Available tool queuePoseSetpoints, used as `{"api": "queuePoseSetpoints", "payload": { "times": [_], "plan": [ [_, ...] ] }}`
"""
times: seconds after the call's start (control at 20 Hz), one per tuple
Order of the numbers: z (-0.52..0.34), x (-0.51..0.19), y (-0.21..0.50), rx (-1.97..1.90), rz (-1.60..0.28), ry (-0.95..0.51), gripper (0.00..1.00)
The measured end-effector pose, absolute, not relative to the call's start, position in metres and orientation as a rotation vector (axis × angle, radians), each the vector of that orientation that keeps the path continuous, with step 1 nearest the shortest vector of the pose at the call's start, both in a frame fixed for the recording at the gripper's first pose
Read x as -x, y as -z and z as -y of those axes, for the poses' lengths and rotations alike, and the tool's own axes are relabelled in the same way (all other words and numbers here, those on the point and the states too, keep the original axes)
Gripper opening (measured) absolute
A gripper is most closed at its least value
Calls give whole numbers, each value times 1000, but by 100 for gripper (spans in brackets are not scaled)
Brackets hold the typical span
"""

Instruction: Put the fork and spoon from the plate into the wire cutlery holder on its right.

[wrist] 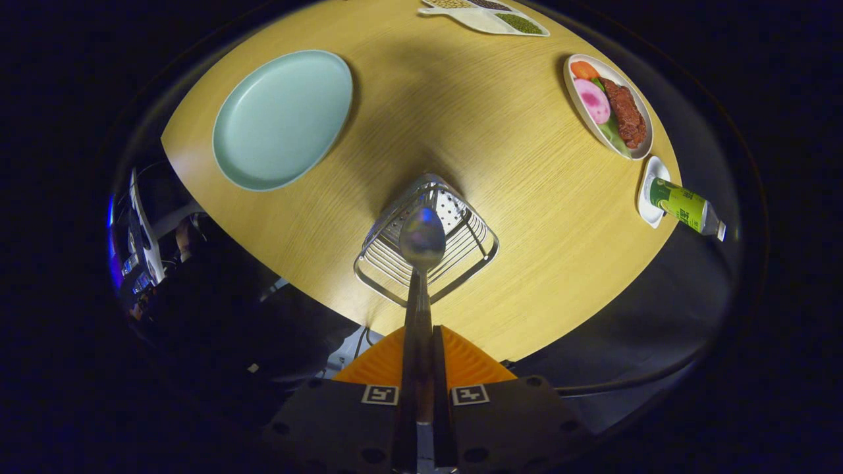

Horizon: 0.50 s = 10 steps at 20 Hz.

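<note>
Your gripper (421, 329) has both orange fingers (471, 362) pressed together on the handle of the spoon (422, 238), whose bowl points ahead and hangs over the open top of the wire cutlery holder (427, 240). The holder stands on the round wooden table (514, 197), with the pale green plate (282, 119) beyond it to the left, apart from it. A dish of food (609, 105) and a green bottle (685, 207) lie farther off to the right.

Gripper closed on a spoon, pointing down at the table.

The gripper (419, 339) has its two orange fingers (471, 362) drawn tight together, with the handle of the spoon (422, 240) pinched between them. The spoon's bowl sticks out beyond the fingertips. Each finger's dark base carries a small square black-and-white marker, one on either side of the handle.
</note>
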State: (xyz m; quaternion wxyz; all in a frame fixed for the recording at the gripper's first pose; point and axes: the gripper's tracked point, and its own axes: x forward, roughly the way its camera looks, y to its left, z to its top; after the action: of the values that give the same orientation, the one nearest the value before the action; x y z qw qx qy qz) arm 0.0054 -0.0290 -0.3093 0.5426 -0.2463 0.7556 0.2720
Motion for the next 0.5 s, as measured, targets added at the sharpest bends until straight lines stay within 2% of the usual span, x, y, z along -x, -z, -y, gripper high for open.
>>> {"api": "queuePoseSetpoints", "payload": {
  "times": [0.05, 0.1, 0.15, 0.2, 0.35, 0.4, 0.5],
  "plan": [
    [28, -7, 310, 576, -1779, -647, 18],
    [32, -12, 305, 571, -1761, -648, 26],
    [31, -11, 304, 551, -1742, -652, 46],
    [28, -12, 301, 528, -1709, -655, 53],
    [13, -15, 292, 374, -1558, -654, 94],
    [13, -17, 287, 316, -1504, -624, 98],
    [15, -22, 270, 196, -1378, -539, 99]
  ]
}}
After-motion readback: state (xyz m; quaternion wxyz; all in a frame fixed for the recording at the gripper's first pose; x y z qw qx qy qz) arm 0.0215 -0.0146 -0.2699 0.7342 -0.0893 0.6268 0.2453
